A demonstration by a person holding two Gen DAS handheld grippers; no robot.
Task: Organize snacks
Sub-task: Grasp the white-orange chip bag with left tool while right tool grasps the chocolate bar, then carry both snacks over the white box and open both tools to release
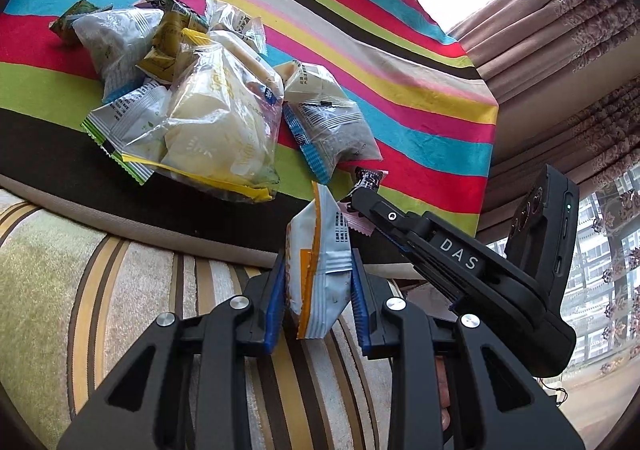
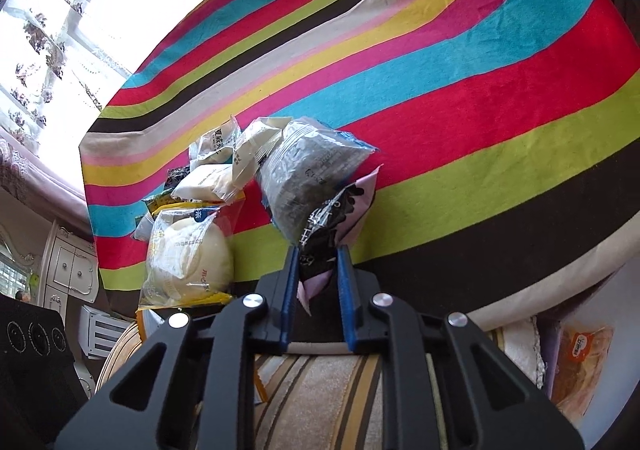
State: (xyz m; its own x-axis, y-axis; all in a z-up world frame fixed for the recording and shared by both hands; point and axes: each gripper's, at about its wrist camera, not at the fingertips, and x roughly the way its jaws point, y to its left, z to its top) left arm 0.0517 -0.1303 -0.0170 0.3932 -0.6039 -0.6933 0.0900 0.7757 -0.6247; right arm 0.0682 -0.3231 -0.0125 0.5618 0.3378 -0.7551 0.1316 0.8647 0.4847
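White-and-orange packet (image 1: 318, 270), held upright at lower centre of the left wrist view, is clamped between the blue pads (image 1: 272, 310) of the left gripper (image 1: 316, 290), above a striped rug (image 1: 100, 290). Just right of it, the right gripper (image 1: 362, 190) enters from the lower right, its tip closed on a pink-and-black packet (image 1: 370, 178) at the near edge of the striped cloth (image 1: 400, 70). In the right wrist view, the same pink-and-black packet (image 2: 336, 226) stands at centre, pinched between the right gripper's (image 2: 318, 278) blue pads (image 2: 346, 290), touching a grey packet (image 2: 308, 178) behind it. Remaining snacks form a pile (image 1: 192, 90) at upper left of the left view, with a clear bun bag (image 1: 216, 126) at its front, the grey packet (image 1: 332, 130) at its right side. Patterned curtains (image 1: 560, 30) fill the upper right.
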